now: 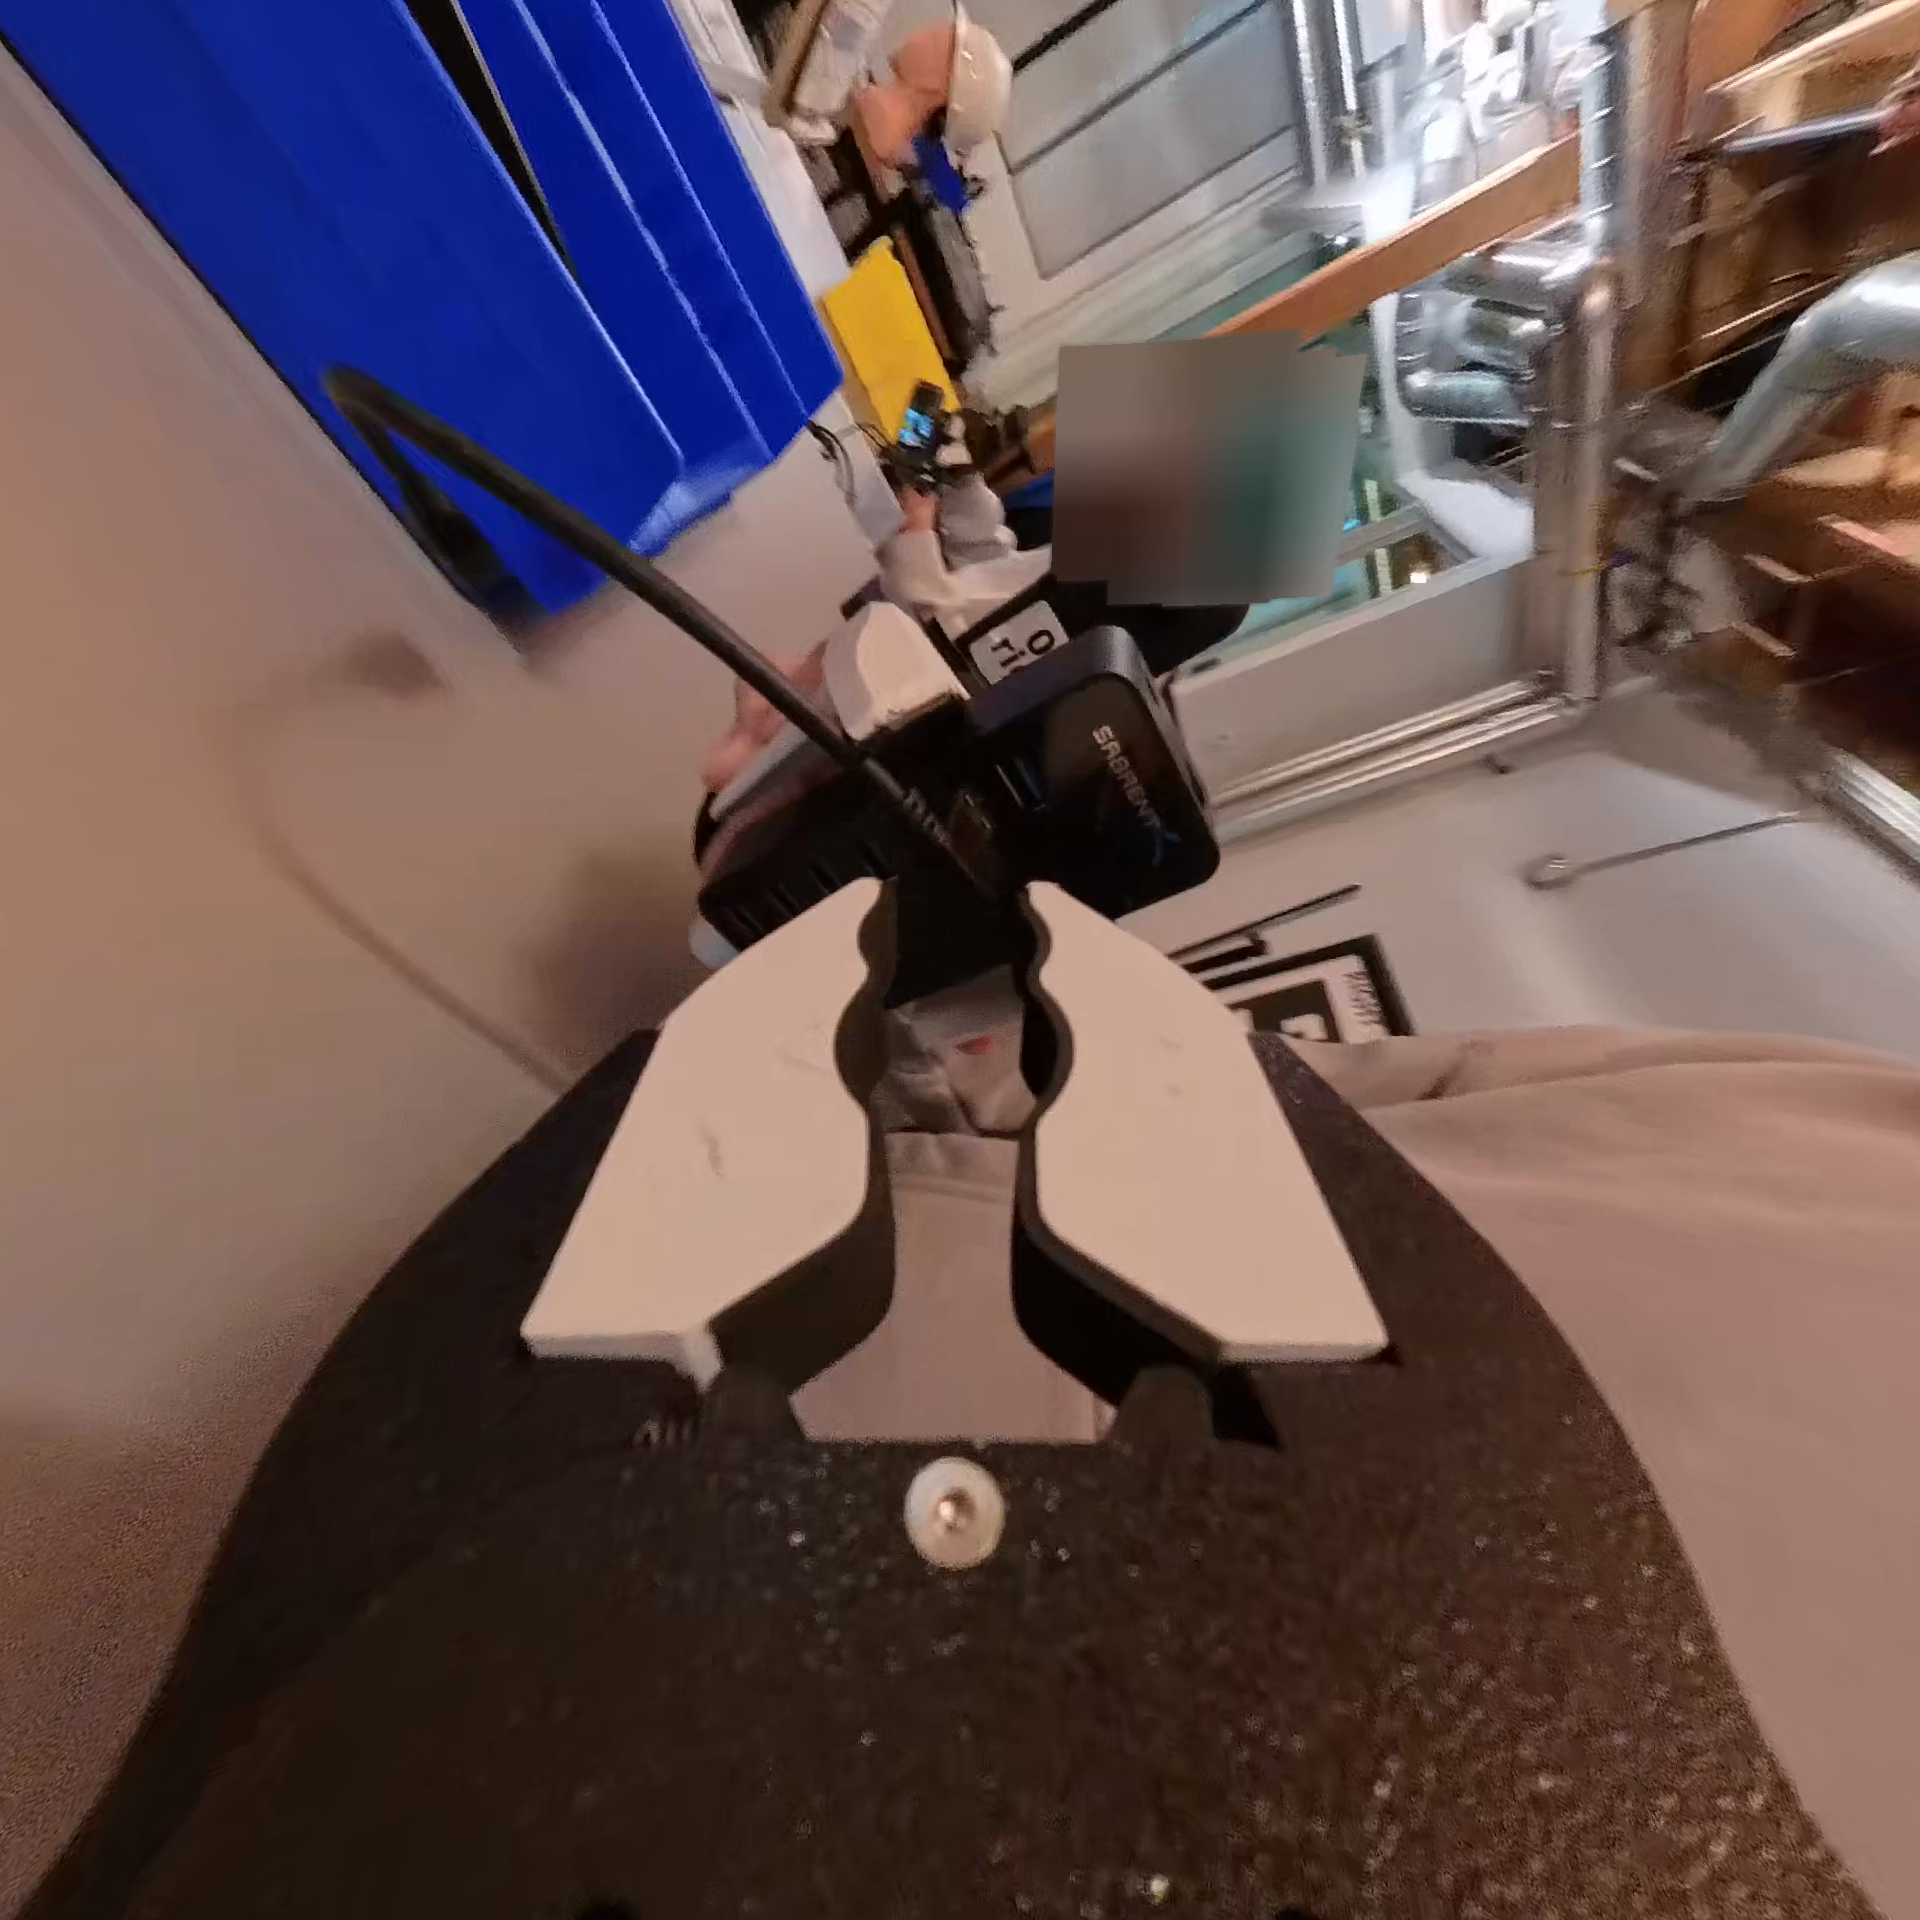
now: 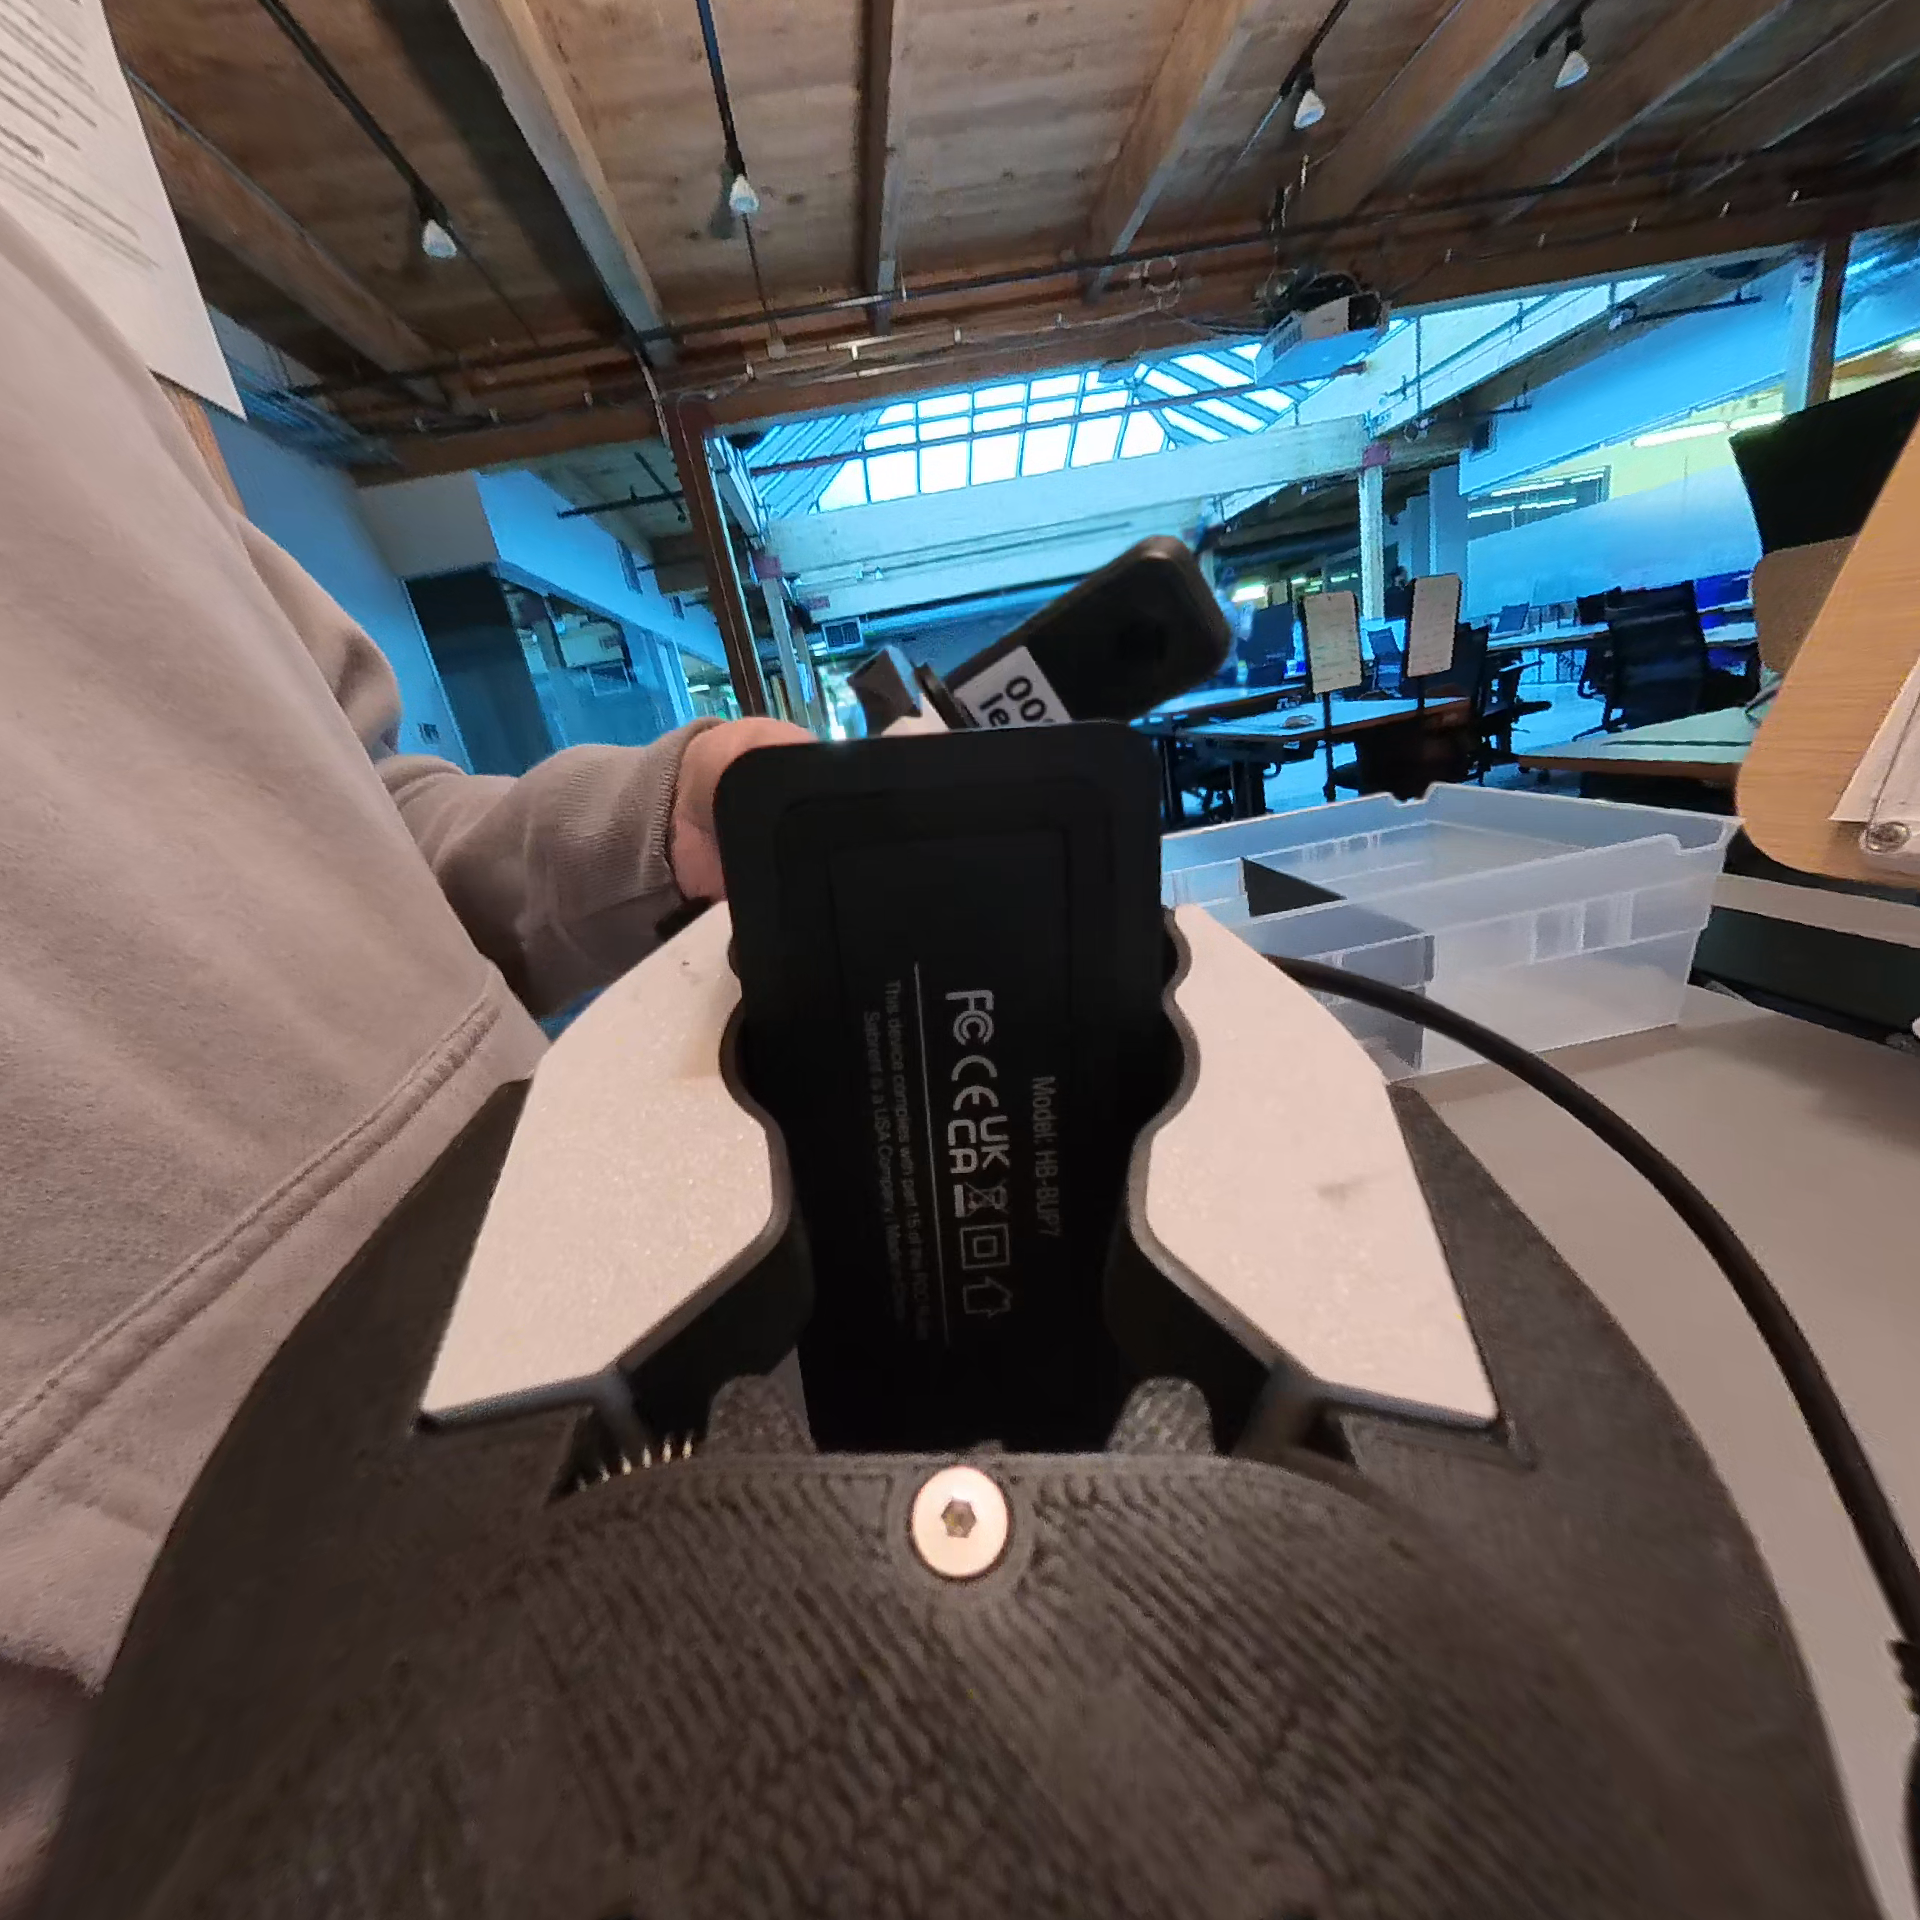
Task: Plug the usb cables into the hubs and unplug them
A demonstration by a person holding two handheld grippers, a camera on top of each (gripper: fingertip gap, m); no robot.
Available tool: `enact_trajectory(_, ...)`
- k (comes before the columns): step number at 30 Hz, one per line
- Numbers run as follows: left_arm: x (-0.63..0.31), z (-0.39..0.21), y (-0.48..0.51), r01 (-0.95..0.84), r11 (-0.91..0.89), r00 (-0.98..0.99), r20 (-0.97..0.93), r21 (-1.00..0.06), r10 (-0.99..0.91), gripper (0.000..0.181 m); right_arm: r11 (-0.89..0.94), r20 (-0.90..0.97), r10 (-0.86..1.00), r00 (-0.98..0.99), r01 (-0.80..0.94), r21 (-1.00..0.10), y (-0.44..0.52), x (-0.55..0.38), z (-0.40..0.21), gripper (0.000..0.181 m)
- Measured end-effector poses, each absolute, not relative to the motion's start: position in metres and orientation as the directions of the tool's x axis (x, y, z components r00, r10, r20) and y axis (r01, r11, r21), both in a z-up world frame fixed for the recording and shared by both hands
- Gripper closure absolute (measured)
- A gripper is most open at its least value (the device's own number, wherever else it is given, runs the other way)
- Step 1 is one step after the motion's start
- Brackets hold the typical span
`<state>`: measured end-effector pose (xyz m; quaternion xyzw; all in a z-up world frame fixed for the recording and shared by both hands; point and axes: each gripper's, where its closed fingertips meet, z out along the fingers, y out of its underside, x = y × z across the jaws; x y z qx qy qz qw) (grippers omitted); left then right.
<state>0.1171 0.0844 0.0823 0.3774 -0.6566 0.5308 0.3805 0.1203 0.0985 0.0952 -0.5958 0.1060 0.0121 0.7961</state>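
Note:
In the left wrist view my left gripper (image 1: 956,906) is shut on a black USB plug (image 1: 940,940). Its black cable (image 1: 623,582) arcs up and to the left over the table. The plug sits right against the port side of a black USB hub (image 1: 1107,790); I cannot tell whether it is inserted. In the right wrist view my right gripper (image 2: 951,925) is shut on the hub (image 2: 956,1039), held upright with its printed underside facing the camera. The left gripper's camera (image 2: 1101,639) and a hand (image 2: 712,821) show just behind the hub. The cable (image 2: 1579,1112) trails off to the right.
Blue bins (image 1: 436,270) stand on the grey table (image 1: 260,831) to the left. A clear plastic bin (image 2: 1475,894) sits on the table behind the hub. A grey sleeve (image 2: 208,883) fills the left side. A person is at the back, beyond the hub.

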Motion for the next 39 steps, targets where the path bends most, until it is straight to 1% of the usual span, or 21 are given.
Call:
enact_trajectory(1,0.114,0.081,0.083,-0.908,0.165,-0.400,0.914,-0.384,-0.072,0.158,0.276,-0.170,-0.109,0.979,-0.135,-0.952,0.101,0.119,0.094,0.110)
enact_trajectory(3,0.111,0.080,0.080,-0.927,0.164,-0.351,0.935,-0.338,-0.052,0.158,0.243,-0.146,-0.120,0.982,-0.113,-0.963,0.105,0.118,0.093,0.110)
enact_trajectory(4,0.112,0.080,0.080,-0.938,0.147,-0.324,0.945,-0.315,-0.045,0.165,0.227,-0.131,-0.125,0.984,-0.100,-0.969,0.106,0.117,0.092,0.110)
enact_trajectory(5,0.114,0.080,0.079,-0.949,0.125,-0.294,0.955,-0.288,-0.035,0.167,0.218,-0.121,-0.133,0.984,-0.090,-0.972,0.107,0.118,0.091,0.110)
enact_trajectory(10,0.116,0.082,0.078,-0.986,0.077,-0.144,0.989,-0.145,0.030,0.171,0.209,-0.099,-0.160,0.982,-0.064,-0.976,0.106,0.120,0.091,0.110)
enact_trajectory(15,0.118,0.078,0.078,-0.993,0.050,-0.110,0.994,-0.111,0.024,0.172,0.176,-0.116,-0.173,0.978,-0.086,-0.981,0.107,0.121,0.084,0.110)
enact_trajectory(19,0.116,0.074,0.080,-0.992,0.081,-0.100,0.995,-0.100,0.012,0.172,0.135,-0.107,-0.177,0.978,-0.084,-0.987,0.111,0.120,0.079,0.109)
enact_trajectory(25,0.117,0.086,0.078,-0.998,0.068,-0.010,0.994,-0.018,0.105,0.174,0.179,-0.091,-0.167,0.982,-0.060,-0.982,0.112,0.120,0.090,0.109)
enact_trajectory(27,0.118,0.084,0.078,-0.998,0.066,0.002,0.994,-0.005,0.108,0.174,0.151,-0.083,-0.170,0.982,-0.057,-0.987,0.112,0.121,0.088,0.107)
enact_trajectory(29,0.117,0.077,0.077,-0.996,0.083,-0.018,0.997,-0.024,0.070,0.173,0.109,-0.082,-0.162,0.983,-0.065,-0.992,0.112,0.120,0.082,0.108)
enact_trajectory(31,0.119,0.071,0.075,-0.995,0.081,-0.065,0.998,-0.067,0.017,0.171,0.074,-0.076,-0.173,0.982,-0.064,-0.995,0.110,0.121,0.075,0.110)
enact_trajectory(34,0.119,0.075,0.075,-0.982,0.095,-0.162,0.987,-0.163,0.017,0.168,0.153,-0.099,-0.225,0.969,-0.066,-0.986,0.107,0.127,0.081,0.110)
enact_trajectory(35,0.119,0.075,0.077,-0.971,0.101,-0.217,0.976,-0.215,-0.009,0.166,0.172,-0.105,-0.248,0.963,-0.063,-0.983,0.104,0.130,0.084,0.110)
enact_trajectory(36,0.122,0.071,0.080,-0.953,0.097,-0.296,0.953,-0.288,-0.069,0.163,0.166,-0.095,-0.271,0.958,-0.050,-0.985,0.101,0.132,0.084,0.110)
enact_trajectory(38,0.131,0.067,0.090,-0.873,0.103,-0.487,0.843,-0.476,-0.231,0.145,0.114,-0.068,-0.328,0.942,-0.031,-0.993,0.095,0.138,0.081,0.110)
enact_trajectory(39,0.136,0.070,0.095,-0.818,0.111,-0.569,0.764,-0.565,-0.305,0.143,0.085,-0.051,-0.365,0.930,-0.021,-0.996,0.092,0.142,0.079,0.110)
